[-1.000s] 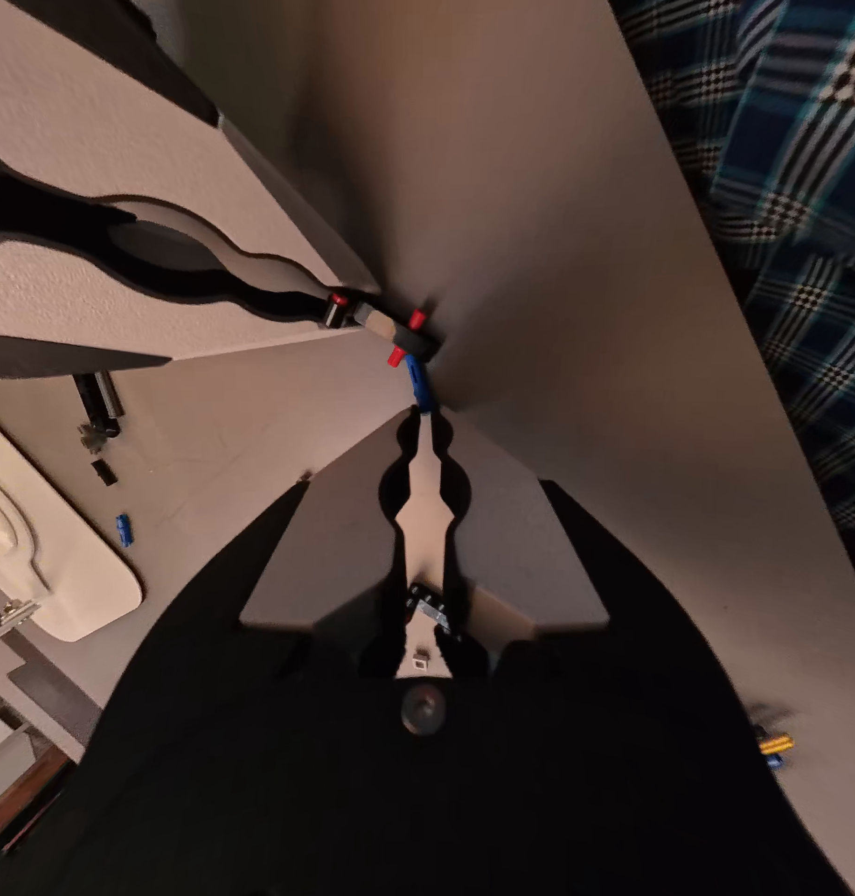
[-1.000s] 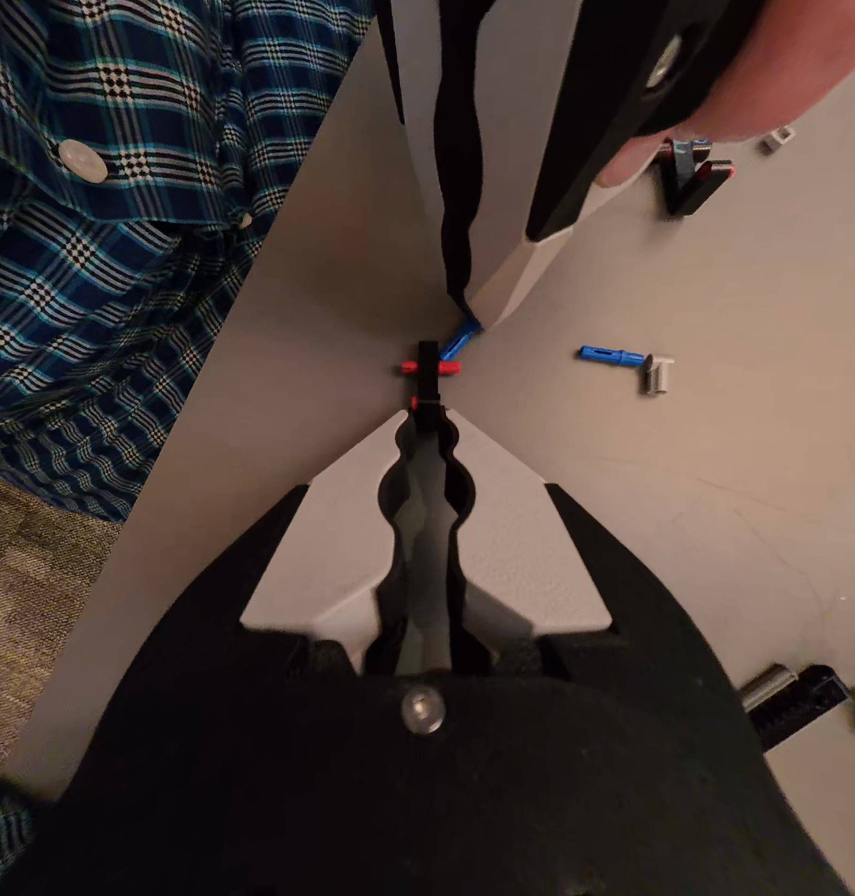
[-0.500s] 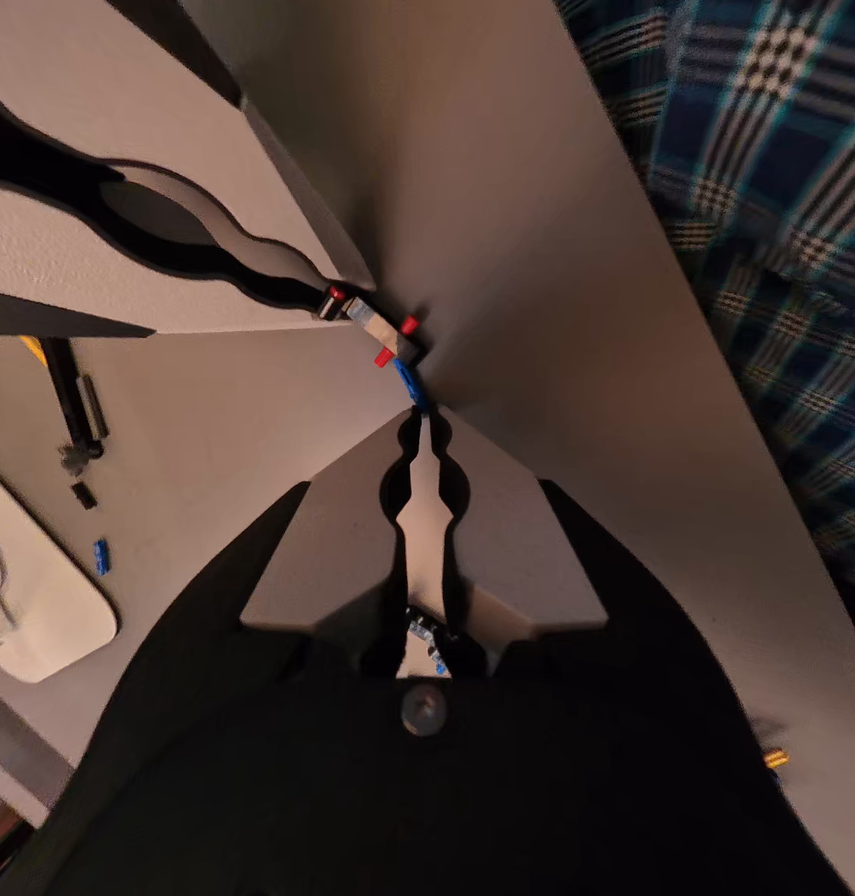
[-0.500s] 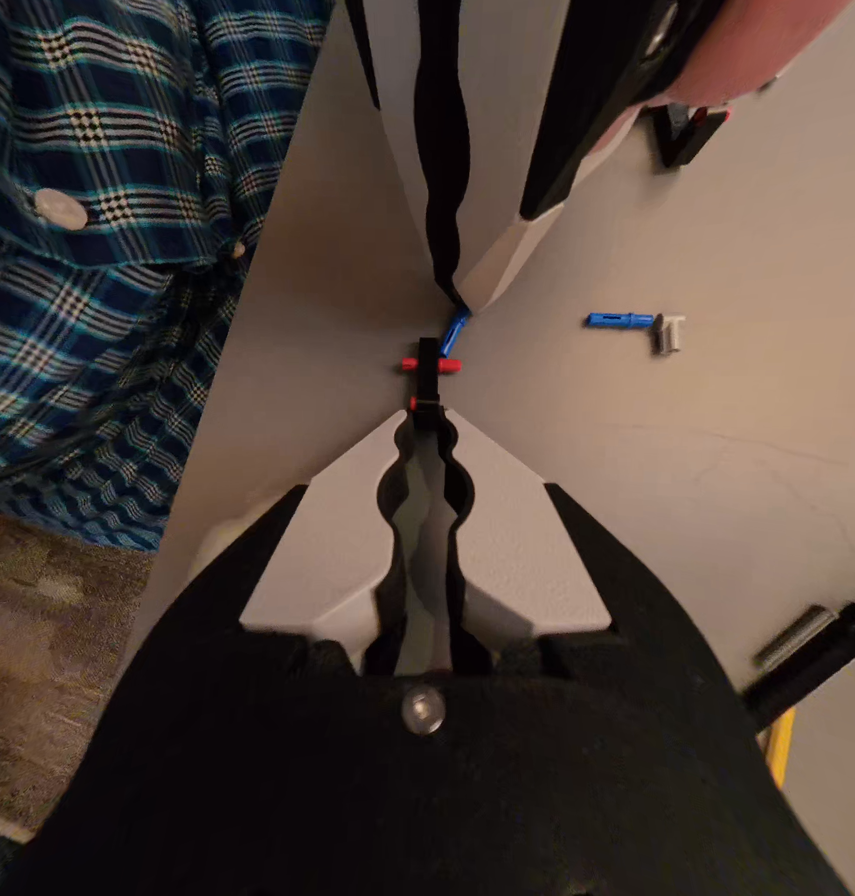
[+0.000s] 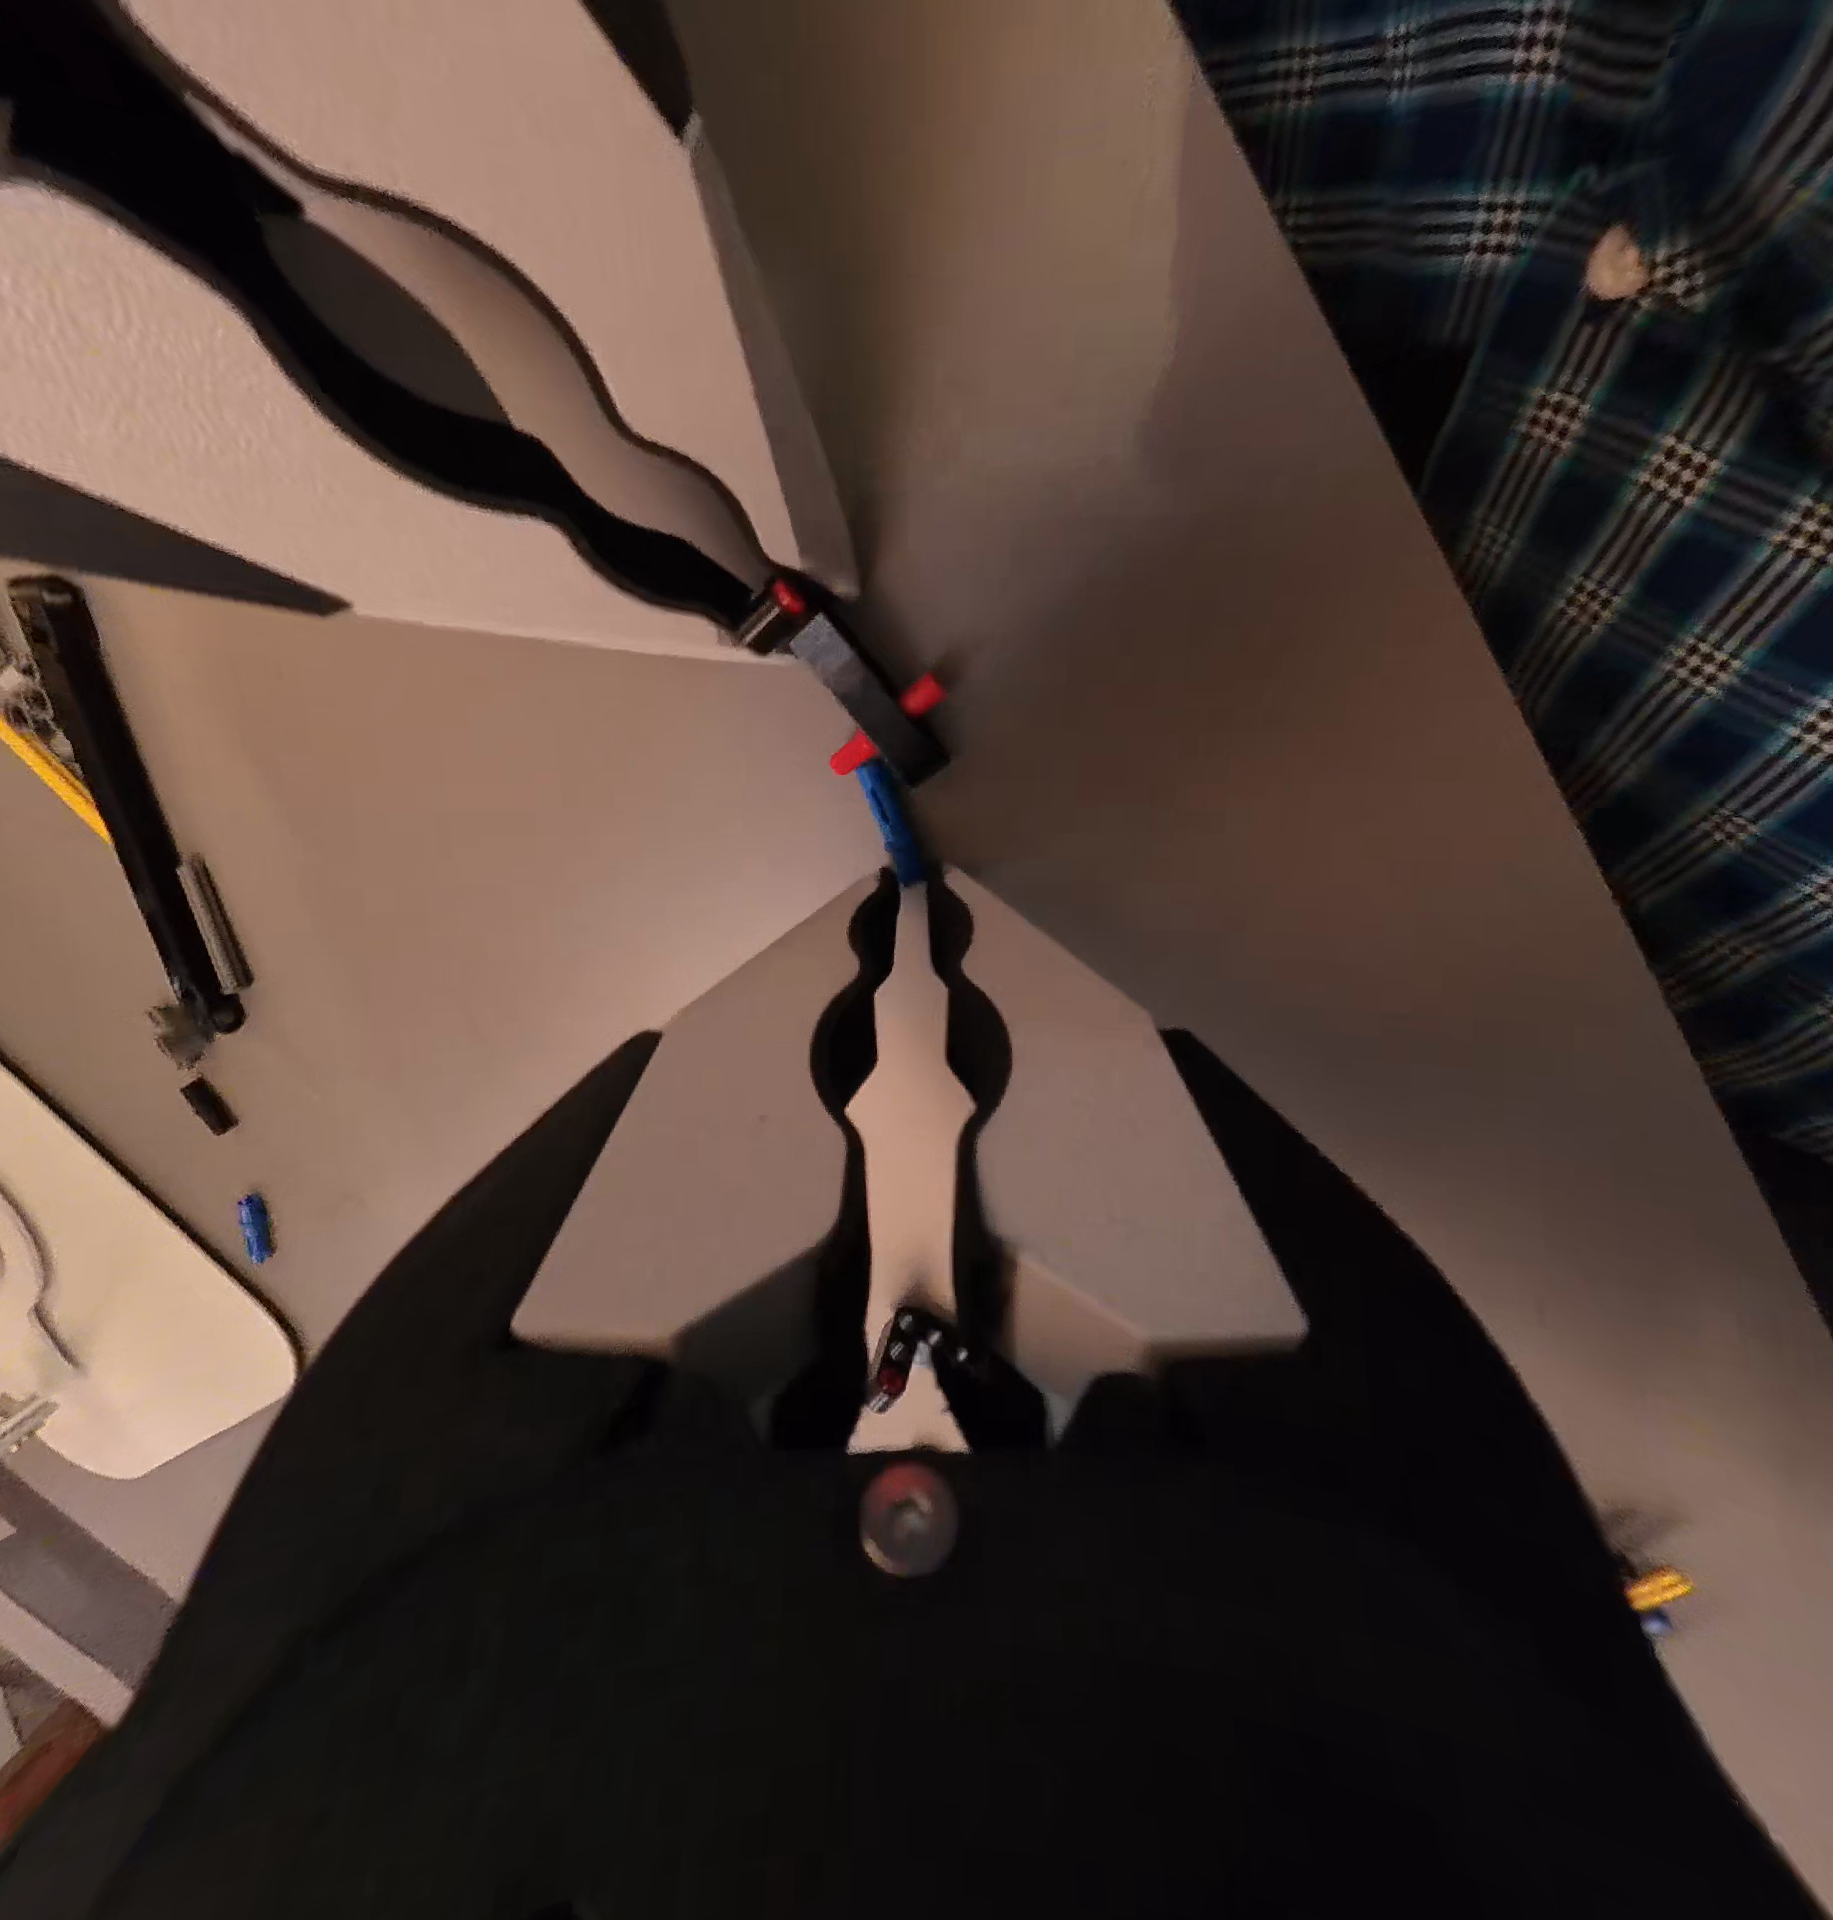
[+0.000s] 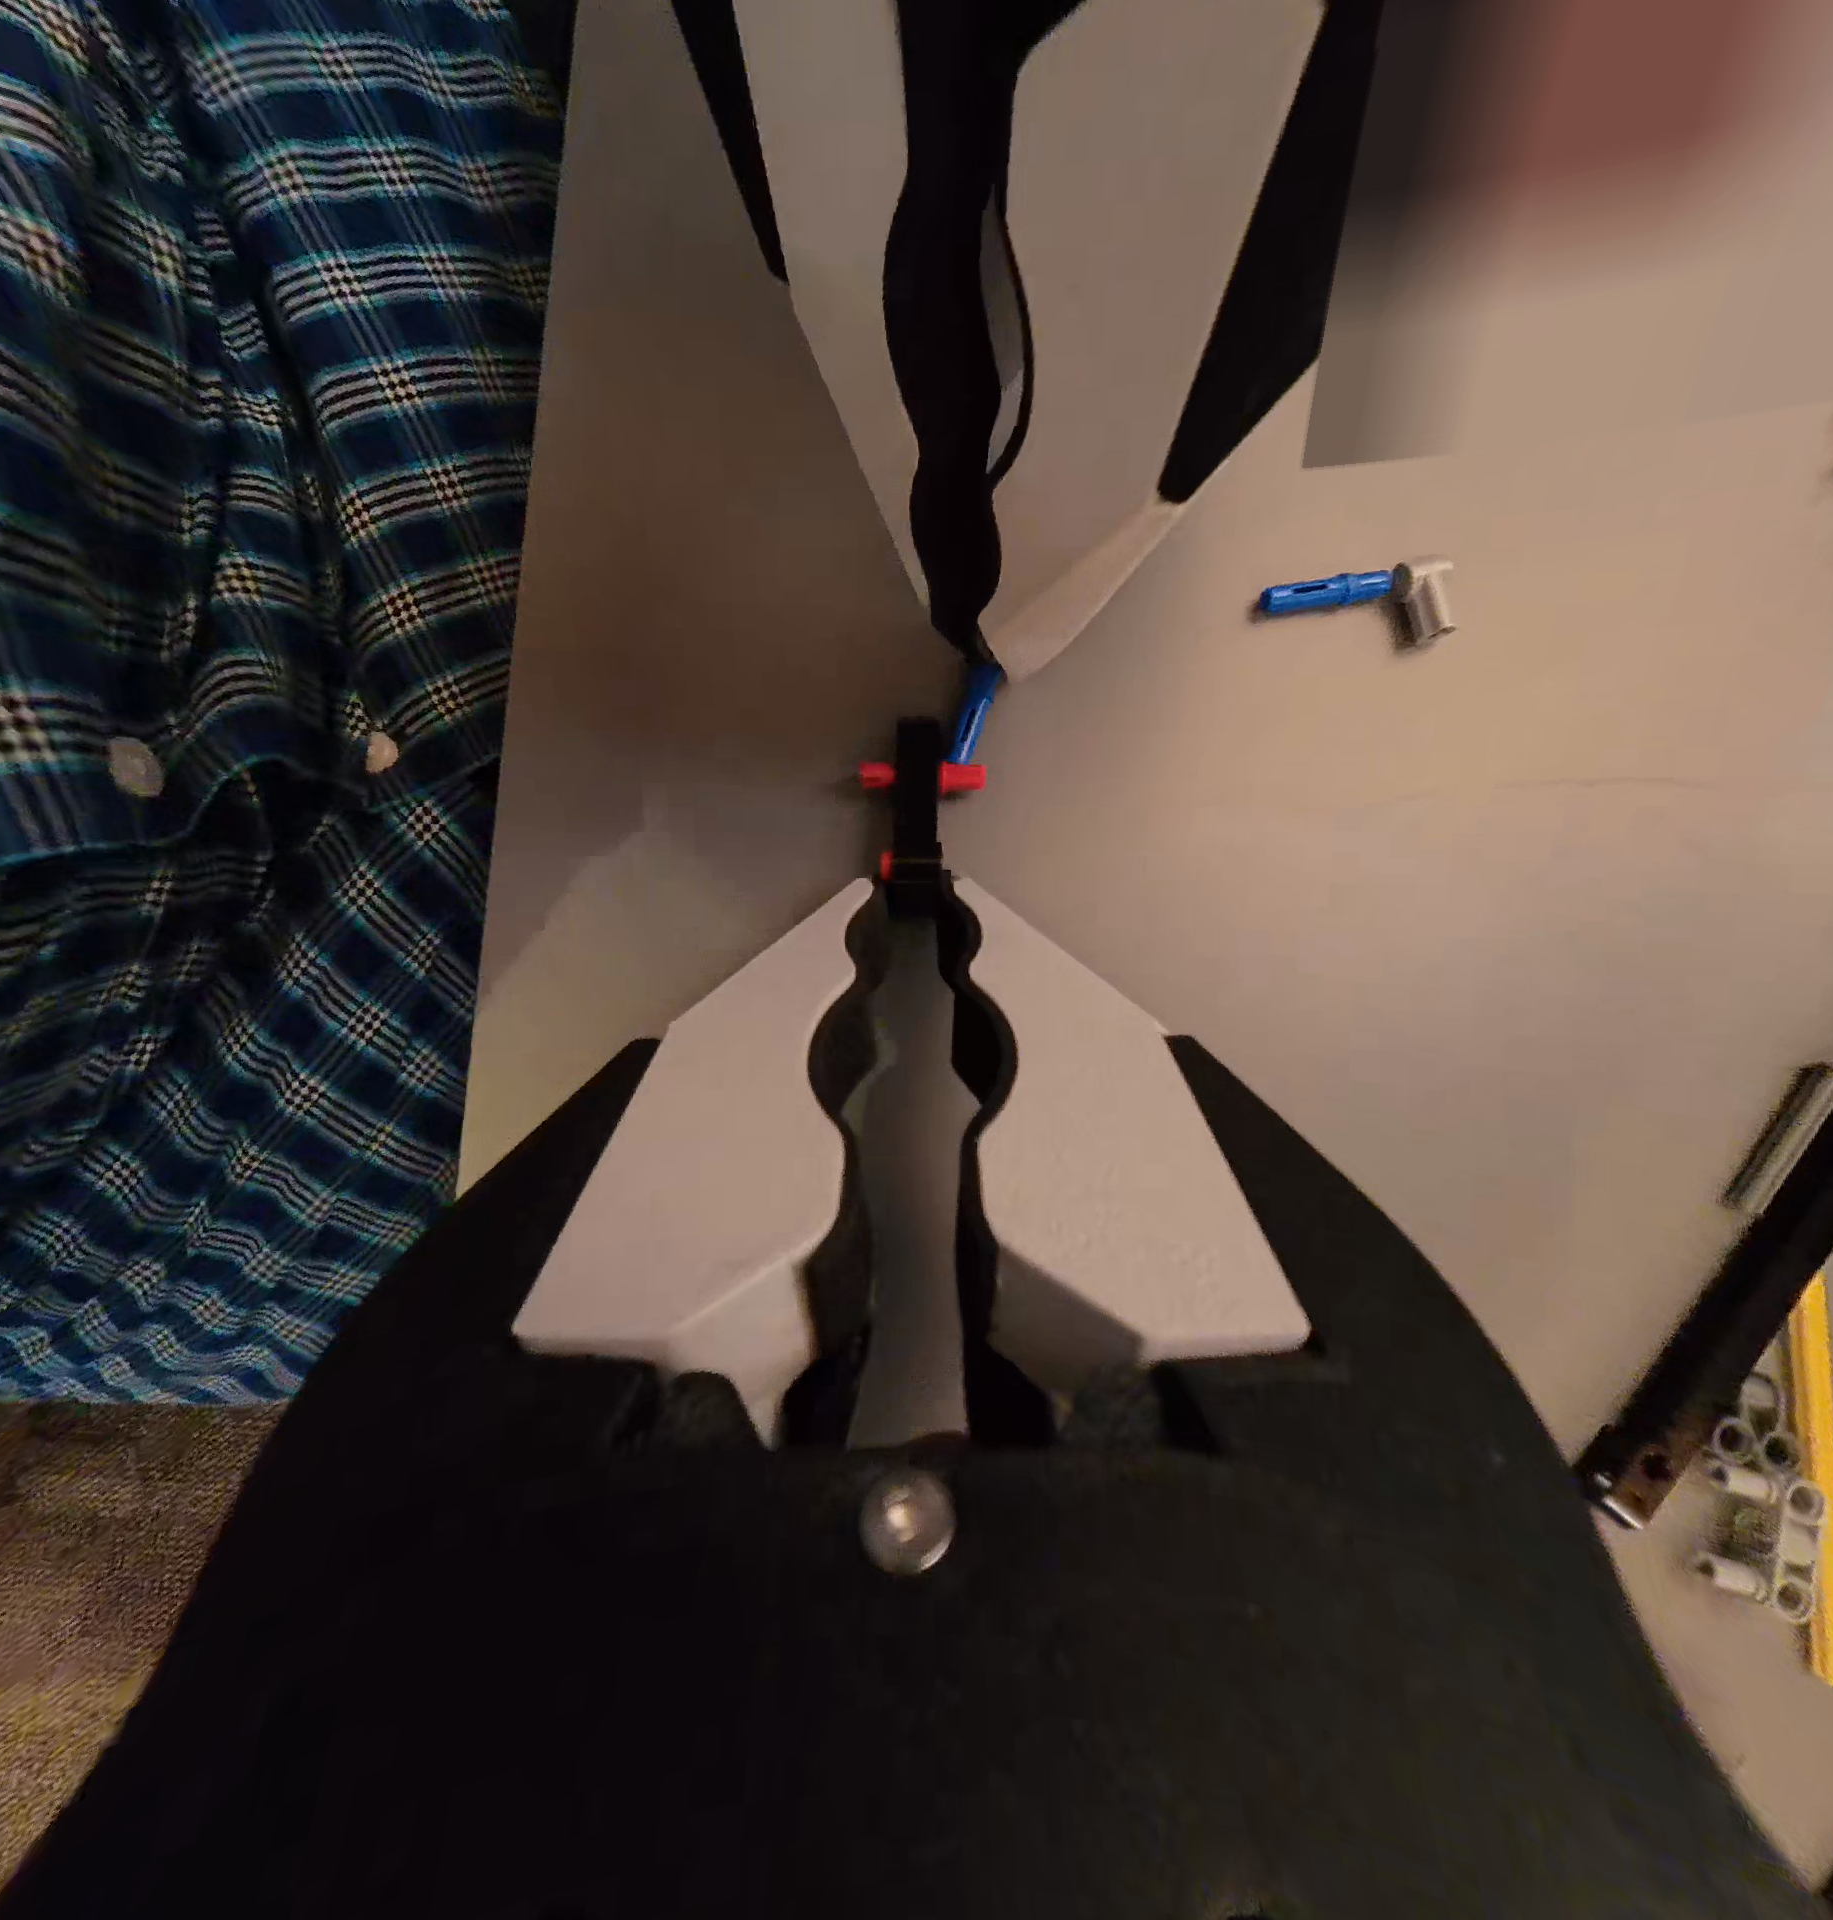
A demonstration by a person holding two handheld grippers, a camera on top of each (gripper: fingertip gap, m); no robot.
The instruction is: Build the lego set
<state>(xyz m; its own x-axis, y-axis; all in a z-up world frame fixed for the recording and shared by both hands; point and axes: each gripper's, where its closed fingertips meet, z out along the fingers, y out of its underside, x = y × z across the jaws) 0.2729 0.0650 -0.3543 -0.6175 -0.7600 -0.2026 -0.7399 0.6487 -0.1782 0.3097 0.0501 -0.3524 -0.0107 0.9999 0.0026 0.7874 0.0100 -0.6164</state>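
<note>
Black beam (image 6: pixel 916 800): short black lego technic beam carrying red pins (image 6: pixel 962 776) that stick out on both sides; held above the table near its front edge, in the centre of both views.
Blue pin (image 5: pixel 891 821): slim blue connector pin, its free end touching the end of the black beam next to a red pin; whether it is seated in a hole cannot be told.
Right gripper (image 6: pixel 914 891): fingers drawn narrow, clamped on the near end of the black beam.
Left gripper (image 5: pixel 912 883): fingers drawn narrow, tips pinching the rear end of the blue pin; in the right wrist view it comes in from above.
Table (image 5: pixel 538 790): plain beige surface under both grippers.
Loose blue axle pin with grey connector (image 6: pixel 1353 600): lies on the table to the right of the grippers in the right wrist view, well apart from them.
Long black beam (image 5: pixel 133 800): lies on the table to the left in the left wrist view, with a grey rod (image 5: pixel 214 923) just beside it and a yellow strip along it.
Small blue pin (image 5: pixel 253 1227): alone on the table, near a white rounded tray (image 5: pixel 143 1340).
Grey connectors (image 6: pixel 1759 1507): cluster beside the yellow strip, lower right of the right wrist view.
Plaid shirt (image 6: pixel 216 623): a person's blue checked shirt beyond the table edge.
</note>
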